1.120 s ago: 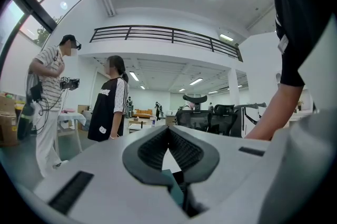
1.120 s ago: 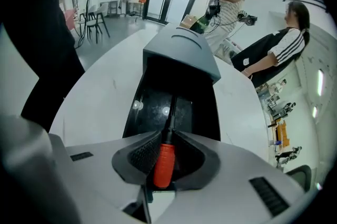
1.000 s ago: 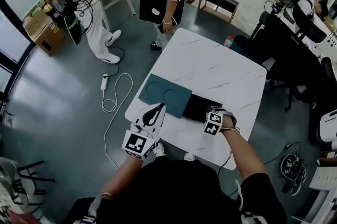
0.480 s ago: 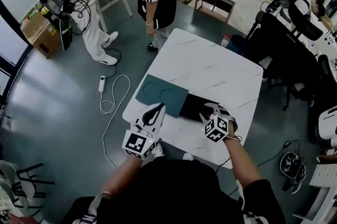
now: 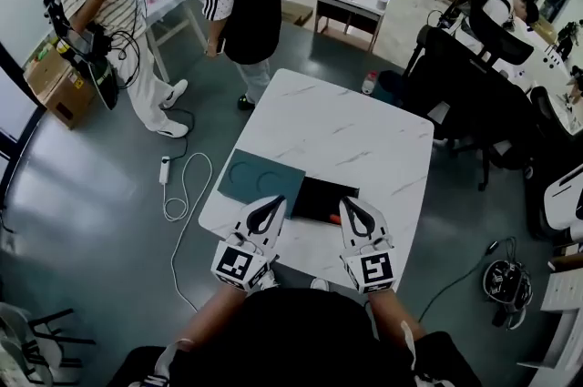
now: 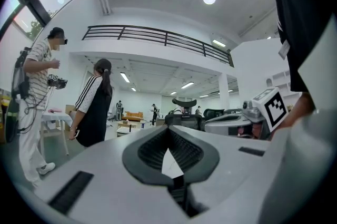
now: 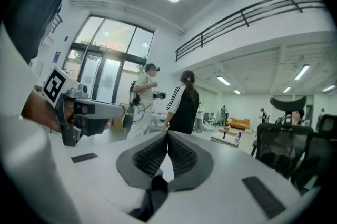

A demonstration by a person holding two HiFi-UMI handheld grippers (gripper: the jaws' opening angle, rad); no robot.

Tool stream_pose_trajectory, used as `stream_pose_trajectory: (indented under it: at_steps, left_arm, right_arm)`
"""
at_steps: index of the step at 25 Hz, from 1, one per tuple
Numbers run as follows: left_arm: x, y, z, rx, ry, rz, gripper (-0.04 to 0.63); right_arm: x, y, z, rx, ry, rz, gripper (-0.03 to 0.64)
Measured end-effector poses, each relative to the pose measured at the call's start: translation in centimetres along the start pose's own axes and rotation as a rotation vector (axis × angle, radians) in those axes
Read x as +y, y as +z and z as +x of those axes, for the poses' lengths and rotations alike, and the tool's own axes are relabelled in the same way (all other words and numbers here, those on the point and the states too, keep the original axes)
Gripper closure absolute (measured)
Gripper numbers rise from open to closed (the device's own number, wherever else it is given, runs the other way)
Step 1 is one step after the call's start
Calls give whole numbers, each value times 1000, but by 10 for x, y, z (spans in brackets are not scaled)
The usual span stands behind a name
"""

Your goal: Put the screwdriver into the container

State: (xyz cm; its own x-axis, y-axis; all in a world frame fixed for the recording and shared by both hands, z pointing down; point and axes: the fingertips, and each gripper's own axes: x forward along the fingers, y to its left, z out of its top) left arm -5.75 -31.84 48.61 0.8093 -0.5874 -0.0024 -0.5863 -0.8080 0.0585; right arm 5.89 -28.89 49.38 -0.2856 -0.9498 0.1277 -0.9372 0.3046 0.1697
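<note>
Grey ribbed pads meet tip to tip on the left tongs [image 6: 168, 130]: pressed together, nothing between them, nose level and looking out over the room. Over to the right tongs [image 7: 167, 134], and they are closing right down, tips touching, nothing caught between them either. Both are empty and held up off the work.

In the head view the two sit low in the centre of the frame, side by side at the near edge of the white marble tabletop [image 5: 364, 139]. Just beyond their tips lies the black container [image 5: 314, 196], a flat dark tray, with a teal mat [image 5: 250, 176] touching its left side.

Now, the screwdriver [image 5: 333, 218]: all I can make out is a small orange-red bit at the container's near edge, just left of the right tongs. It is probably the handle, but it is too small to be sure, and I cannot tell whether it lies inside the rim or on it.

As for handling, I'd expect it to be light and stiff, nothing fragile, but round and keen to roll. The steel shaft should be slick, so pinch across the handle, where it is thickest and grippiest, near its middle so the tip does not dip.
</note>
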Motion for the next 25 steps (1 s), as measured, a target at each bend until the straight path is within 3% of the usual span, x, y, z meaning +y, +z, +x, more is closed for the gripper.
stream_pose_trajectory:
  at_steps: [9, 25]
  left_arm:
    - [-26, 11, 9, -24, -40, 22, 591]
    - [-38, 7, 13, -15, -28, 21, 590]
  right_arm:
    - [-10, 36, -41, -123, -98, 33, 594]
    - [-22, 9, -42, -44, -56, 17, 594]
